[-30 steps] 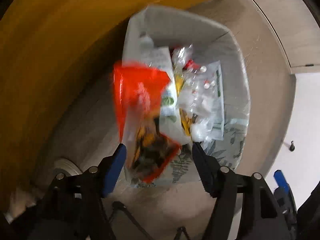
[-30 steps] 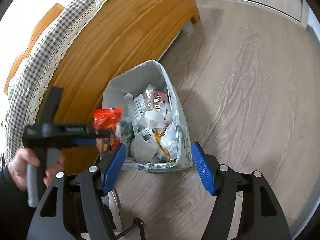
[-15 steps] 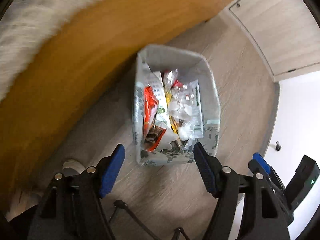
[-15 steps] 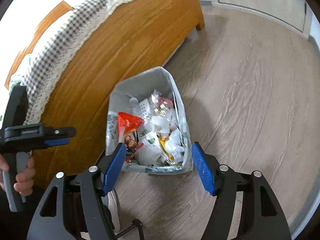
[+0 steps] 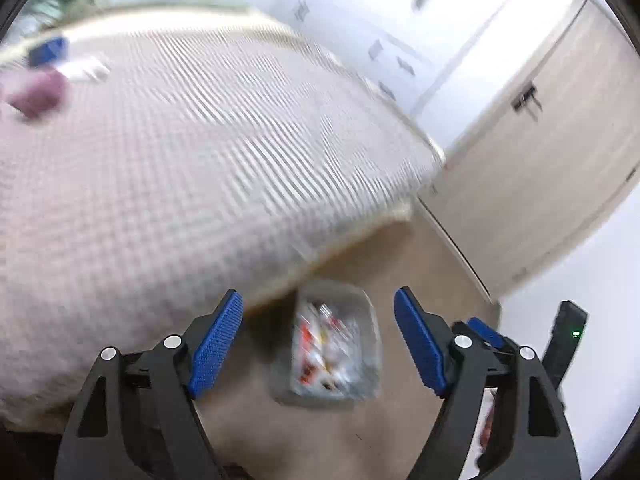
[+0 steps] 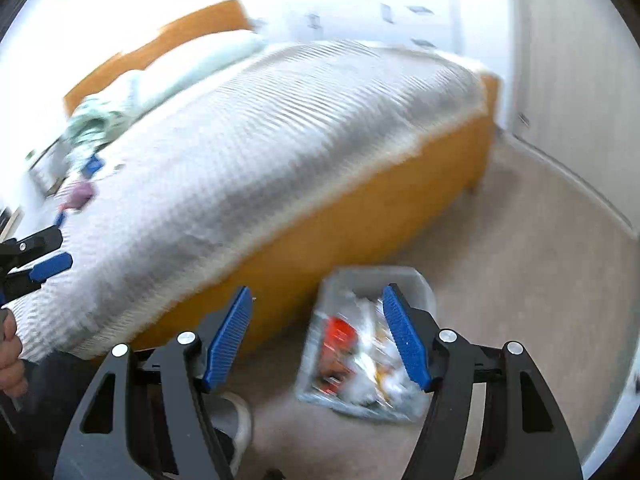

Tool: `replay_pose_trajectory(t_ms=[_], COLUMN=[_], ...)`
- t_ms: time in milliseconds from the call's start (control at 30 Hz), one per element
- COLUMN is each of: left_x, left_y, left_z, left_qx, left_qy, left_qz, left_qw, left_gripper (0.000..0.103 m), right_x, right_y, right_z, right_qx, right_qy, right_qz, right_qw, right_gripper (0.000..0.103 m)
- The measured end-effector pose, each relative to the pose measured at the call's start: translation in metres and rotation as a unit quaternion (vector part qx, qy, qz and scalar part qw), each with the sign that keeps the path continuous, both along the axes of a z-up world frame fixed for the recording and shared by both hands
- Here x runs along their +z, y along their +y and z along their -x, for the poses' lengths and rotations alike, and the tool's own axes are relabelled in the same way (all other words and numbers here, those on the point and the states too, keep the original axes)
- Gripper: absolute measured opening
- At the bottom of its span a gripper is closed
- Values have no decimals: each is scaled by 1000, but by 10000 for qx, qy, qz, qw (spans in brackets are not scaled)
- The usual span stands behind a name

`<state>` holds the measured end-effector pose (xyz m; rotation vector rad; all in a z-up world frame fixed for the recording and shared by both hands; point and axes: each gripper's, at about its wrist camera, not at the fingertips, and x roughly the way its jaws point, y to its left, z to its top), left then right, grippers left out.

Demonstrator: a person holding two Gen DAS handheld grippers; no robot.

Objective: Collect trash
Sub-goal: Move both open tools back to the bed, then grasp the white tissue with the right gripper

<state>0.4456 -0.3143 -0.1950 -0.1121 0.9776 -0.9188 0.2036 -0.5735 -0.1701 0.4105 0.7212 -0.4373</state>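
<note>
A grey trash bin (image 5: 332, 290) stands on the floor beside the bed, full of wrappers, with a red snack packet (image 6: 338, 338) on top at its left side. My left gripper (image 5: 318, 296) hangs high above the bin, its jaws opening with nothing between them. In the right wrist view the bin (image 6: 376, 278) lies below my right gripper (image 6: 318, 292), which is open and holds nothing. On the bed cover lie small blurred items: a purple lump (image 5: 36, 94), a blue piece (image 5: 48, 50) and a white piece (image 5: 86, 70).
The bed (image 6: 280, 140) with its checked cover and orange wooden side fills the left. A slipper (image 6: 236, 416) sits on the floor near the bin. Cupboard doors (image 5: 540, 160) line the far wall. A hand (image 6: 10, 360) holds the left gripper (image 6: 56, 252).
The red packet left my left gripper and dropped into the bin. Both grippers then rose and tilted up, so the bed top came into view. The left jaws widened.
</note>
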Motion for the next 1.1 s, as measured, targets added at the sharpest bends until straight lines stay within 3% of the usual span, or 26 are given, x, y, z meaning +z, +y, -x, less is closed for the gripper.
replay_pose_trajectory(t_ms=[133,300,433,533,700,833,933,1000,1100], left_x=[30,16,-14,-24,-35,-38,-41,-46,-52], left_y=[70,149,212,250,276,290,297,294,292], left_z=[-39,-79,-114,-140,-155,-162,-173,-185,-204], left_qx=[829,1812,2532,3060,3483,3617,3553,3473,3503], left_qy=[-546,-795,-503,-10,332,433,421,419,607], left_qz=[132,-110,-333,28,108,165,198,121,130], left_qw=[9950,9802,9655,9520,9367,9312,9336,9368,9346], left_gripper=[80,82,82,82,82,82,82,82,82], right_x=[33,49,45,39,39,56,64,64,54], right_y=[42,104,148,180,216,244,242,231,219], right_z=[-46,-109,-151,-187,-253,-315,-366,-405,-470], right_qx=[490,1015,1431,1736,2155,2391,2350,2339,2395], right_qy=[-341,-375,-136,71,222,278,388,442,645], right_qz=[-28,76,258,387,280,866,1013,823,585], right_qw=[9982,9941,9893,9840,9759,9667,9659,9678,9670], right_gripper=[65,65,65,65,65,65,65,65,65])
